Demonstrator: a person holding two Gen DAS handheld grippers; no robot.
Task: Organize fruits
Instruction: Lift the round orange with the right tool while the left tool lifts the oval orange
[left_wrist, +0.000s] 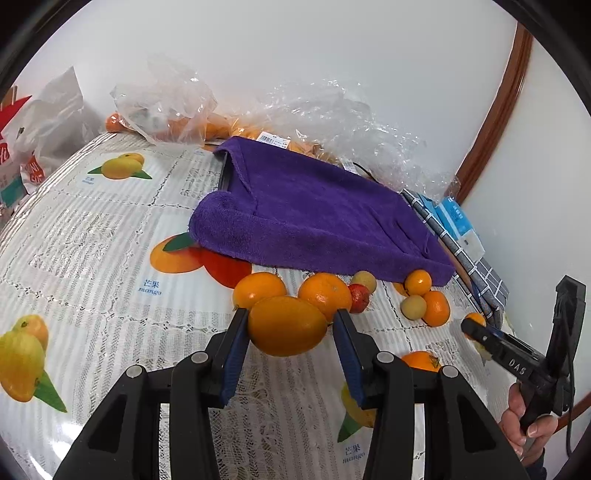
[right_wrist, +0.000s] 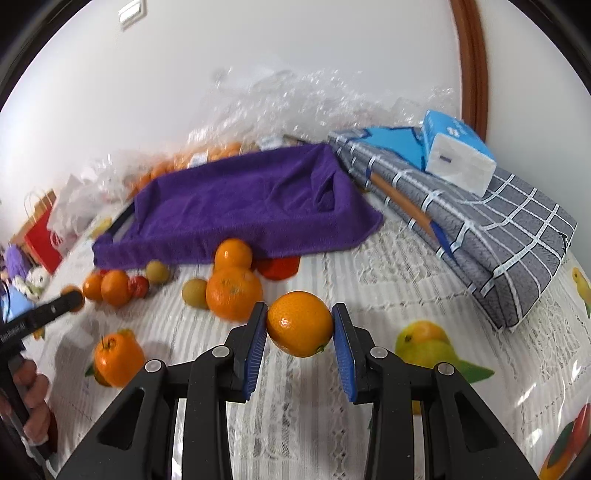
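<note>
In the left wrist view my left gripper (left_wrist: 290, 316) is shut on a large orange (left_wrist: 286, 328), held just above the fruit-print tablecloth (left_wrist: 110, 236). Two more oranges (left_wrist: 325, 295) and a small red fruit (left_wrist: 359, 298) lie right behind it. In the right wrist view my right gripper (right_wrist: 299, 314) is shut on a small orange (right_wrist: 299, 325), lifted off the cloth. Left of it lie a big orange (right_wrist: 233, 297), a greenish fruit (right_wrist: 195, 292) and a stemmed orange (right_wrist: 117, 357). The left gripper (right_wrist: 72, 298) shows at that view's left edge.
A purple towel (left_wrist: 314, 214) covers a tray behind the fruit. Clear plastic bags (left_wrist: 166, 107) with more oranges lie along the wall. On the right a folded grey checked cloth (right_wrist: 480, 236) carries a tissue pack (right_wrist: 458, 155). Paper bags (left_wrist: 22, 158) stand at the far left.
</note>
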